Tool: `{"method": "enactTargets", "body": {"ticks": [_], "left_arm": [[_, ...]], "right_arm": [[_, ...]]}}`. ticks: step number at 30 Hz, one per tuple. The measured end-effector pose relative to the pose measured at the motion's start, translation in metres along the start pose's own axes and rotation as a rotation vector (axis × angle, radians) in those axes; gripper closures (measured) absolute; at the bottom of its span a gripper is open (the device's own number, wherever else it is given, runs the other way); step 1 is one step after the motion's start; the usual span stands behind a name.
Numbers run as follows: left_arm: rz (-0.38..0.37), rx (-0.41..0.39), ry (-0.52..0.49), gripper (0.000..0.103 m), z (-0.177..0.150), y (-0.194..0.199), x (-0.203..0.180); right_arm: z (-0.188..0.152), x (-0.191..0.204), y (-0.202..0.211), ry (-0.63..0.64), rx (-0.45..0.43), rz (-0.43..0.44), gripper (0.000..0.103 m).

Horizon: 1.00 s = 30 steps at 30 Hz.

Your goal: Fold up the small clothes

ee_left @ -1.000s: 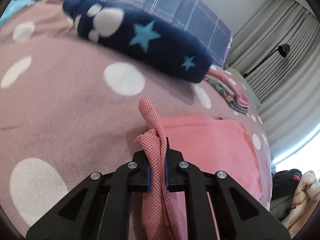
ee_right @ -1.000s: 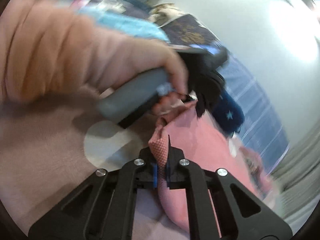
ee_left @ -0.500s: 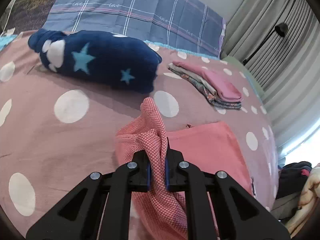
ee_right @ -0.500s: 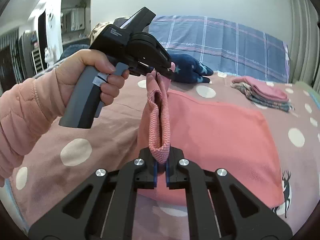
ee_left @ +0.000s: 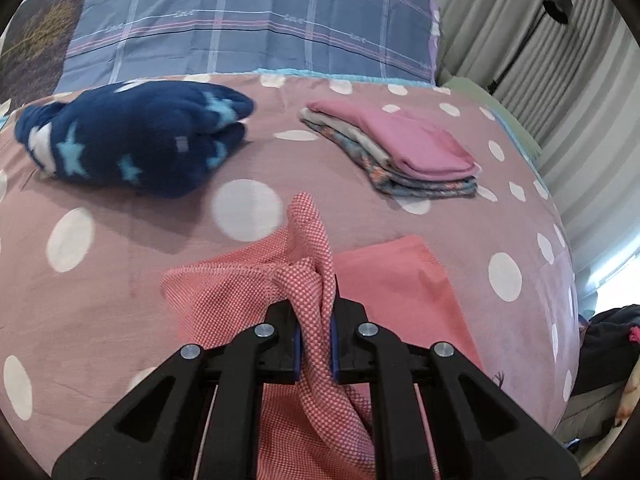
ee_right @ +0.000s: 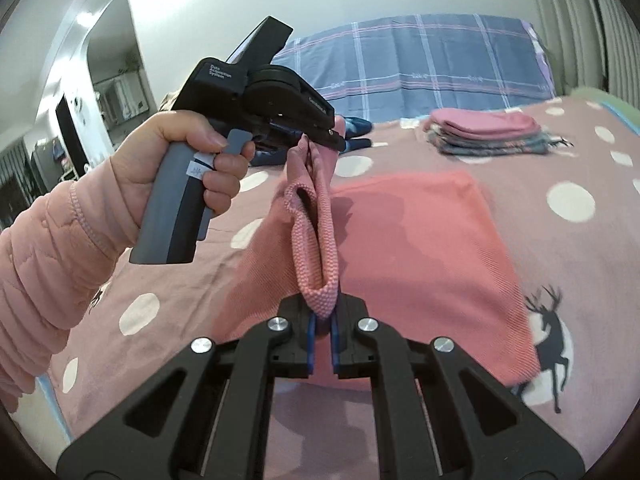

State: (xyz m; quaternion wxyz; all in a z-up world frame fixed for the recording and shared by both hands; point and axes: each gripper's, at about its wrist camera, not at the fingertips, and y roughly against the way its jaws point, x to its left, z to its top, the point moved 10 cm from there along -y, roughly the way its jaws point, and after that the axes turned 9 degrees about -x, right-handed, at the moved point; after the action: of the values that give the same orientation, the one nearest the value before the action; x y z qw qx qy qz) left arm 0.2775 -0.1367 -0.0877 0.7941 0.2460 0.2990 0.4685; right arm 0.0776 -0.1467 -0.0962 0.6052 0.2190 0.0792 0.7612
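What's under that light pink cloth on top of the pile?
Under the pink cloth lie more folded clothes, grey and blue patterned, stacked on the dotted bedspread. Only their edges show; the rest is covered.

Left wrist view sits right behind its own fingers, angled steeply down over the polka-dot bedspread (ee_left: 100, 280), facing the plaid pillow (ee_left: 248, 24) at the head of the bed, curtains (ee_left: 560, 92) off to the right. Right wrist view rides behind its fingers too, tilted down more gently, facing the same way, close enough to catch the person's hand (ee_right: 188, 160) on the other tool's handle at its left. Both views share the pink garment (ee_left: 400, 280) up close, the folded stack (ee_left: 400, 152) and the navy star blanket (ee_left: 132, 140).
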Motion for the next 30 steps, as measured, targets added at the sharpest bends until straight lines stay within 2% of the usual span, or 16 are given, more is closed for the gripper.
{"method": "enactTargets", "body": {"ticks": [10, 13, 18, 22, 23, 25, 29, 30], "left_arm": [[0.016, 0.065, -0.089, 0.093, -0.01, -0.042, -0.068], [0.048, 0.083, -0.132, 0.093, -0.013, -0.057, -0.082], [0.04, 0.095, -0.145, 0.093, -0.016, -0.065, -0.099], [0.048, 0.1, -0.206, 0.092, -0.018, -0.072, -0.114], [0.074, 0.104, -0.237, 0.087, -0.02, -0.078, -0.116], [0.099, 0.091, -0.253, 0.062, -0.018, -0.08, -0.118], [0.049, -0.015, -0.251, 0.051, 0.003, -0.05, -0.129], [0.054, -0.055, -0.269, 0.044, 0.009, -0.031, -0.129]], "right_arm": [[-0.011, -0.064, 0.022, -0.143, 0.001, -0.009, 0.098], [-0.015, -0.077, 0.023, -0.19, 0.01, -0.004, 0.098], [-0.017, -0.089, 0.03, -0.234, 0.001, -0.004, 0.098], [-0.017, -0.096, 0.034, -0.245, -0.004, -0.021, 0.098], [-0.019, -0.098, 0.033, -0.252, 0.009, -0.021, 0.097], [-0.03, -0.104, 0.027, -0.289, 0.055, -0.025, 0.093], [-0.042, -0.117, 0.026, -0.379, 0.088, -0.004, 0.09], [-0.042, -0.119, 0.026, -0.391, 0.089, 0.001, 0.09]]}}
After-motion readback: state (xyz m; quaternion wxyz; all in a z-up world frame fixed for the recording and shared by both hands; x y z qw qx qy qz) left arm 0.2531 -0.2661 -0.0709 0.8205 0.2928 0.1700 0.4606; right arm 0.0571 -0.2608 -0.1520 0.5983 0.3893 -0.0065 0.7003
